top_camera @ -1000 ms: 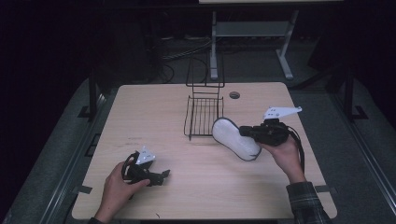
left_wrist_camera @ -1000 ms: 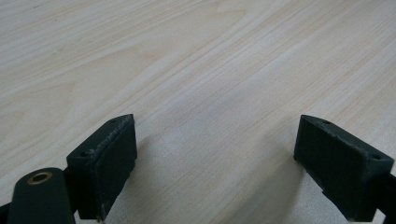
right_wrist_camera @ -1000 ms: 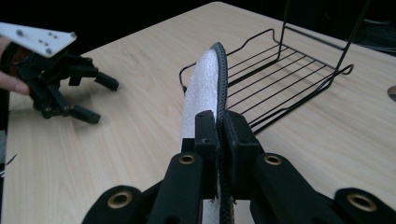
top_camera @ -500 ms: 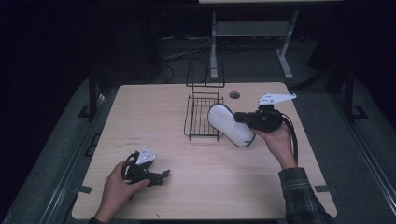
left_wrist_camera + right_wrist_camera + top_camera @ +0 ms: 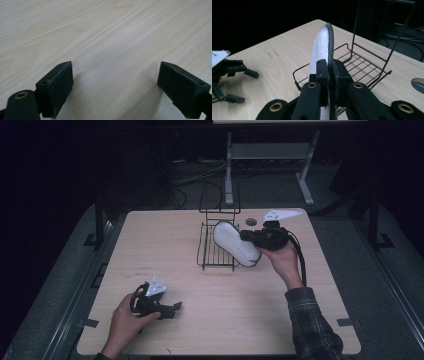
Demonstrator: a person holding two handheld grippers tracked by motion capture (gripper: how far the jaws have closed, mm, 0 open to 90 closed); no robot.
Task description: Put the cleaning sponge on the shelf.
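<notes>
A white oval plate with a dark rim (image 5: pixel 235 243) hangs in the air at the right side of a black wire rack (image 5: pixel 215 251), tilted on edge. My right gripper (image 5: pixel 247 236) is shut on the plate's rim, held by a hand in a plaid sleeve. In the right gripper view the plate (image 5: pixel 320 48) stands edge-on between my right gripper's (image 5: pixel 328 75) black jaws, above the rack (image 5: pixel 352 65). My left gripper (image 5: pixel 172 309) rests low at the table's front left, open. Bare wood lies between my left gripper's (image 5: pixel 115 82) spread jaws.
The light wooden table (image 5: pixel 150 245) has a round cable hole (image 5: pixel 251 222) behind the rack. The rack's tall wire back (image 5: pixel 219 195) rises at its far side. Dark floor, cables and a white stand (image 5: pixel 265 155) lie beyond the table. The other gripper (image 5: pixel 229 72) shows far left.
My right gripper has carried the plate up and away from me, to the left toward the rack. The left gripper has stayed in place.
</notes>
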